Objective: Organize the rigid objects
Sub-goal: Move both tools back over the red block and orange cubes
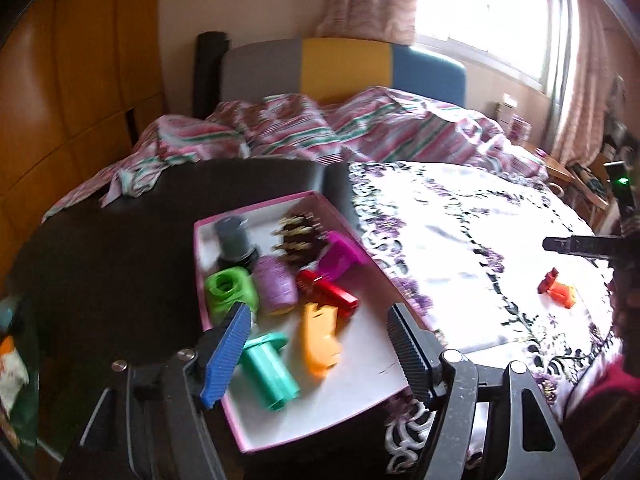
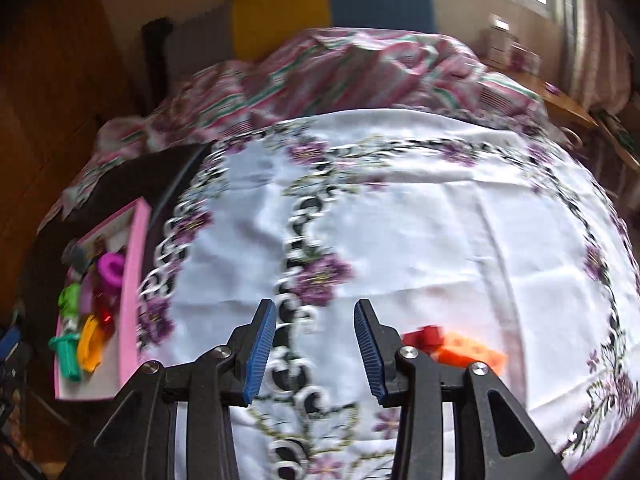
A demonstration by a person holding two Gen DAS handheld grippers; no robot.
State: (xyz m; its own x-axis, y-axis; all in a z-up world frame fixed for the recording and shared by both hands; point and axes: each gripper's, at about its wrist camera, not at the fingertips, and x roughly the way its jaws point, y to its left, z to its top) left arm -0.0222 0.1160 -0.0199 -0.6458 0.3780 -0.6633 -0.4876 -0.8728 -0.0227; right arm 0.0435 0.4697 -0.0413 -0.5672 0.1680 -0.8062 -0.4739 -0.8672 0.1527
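Hovering empty, both jaws apart, the left hand-held gripper [image 1: 320, 320] and right hand-held gripper [image 2: 316, 344] gripped nothing. That red-orange piece [image 2: 452, 346] sat just right of the right one, so a blurry rushed grab could've knocked it away.

I see a pink-rimmed box [image 1: 256, 210] with a white floor, holding green, teal, orange, red, magenta, lilac and grey pieces. The tablecloth [image 2: 420, 216] is white with purple flowers. 1 red-and-orange piece [image 1: 557, 287] lies there. My pads [image 2: 262, 350] are blue.

Floral cloth [image 2: 420, 220] lies open — only the red-orange piece [image 2: 452, 346] interrupts it.
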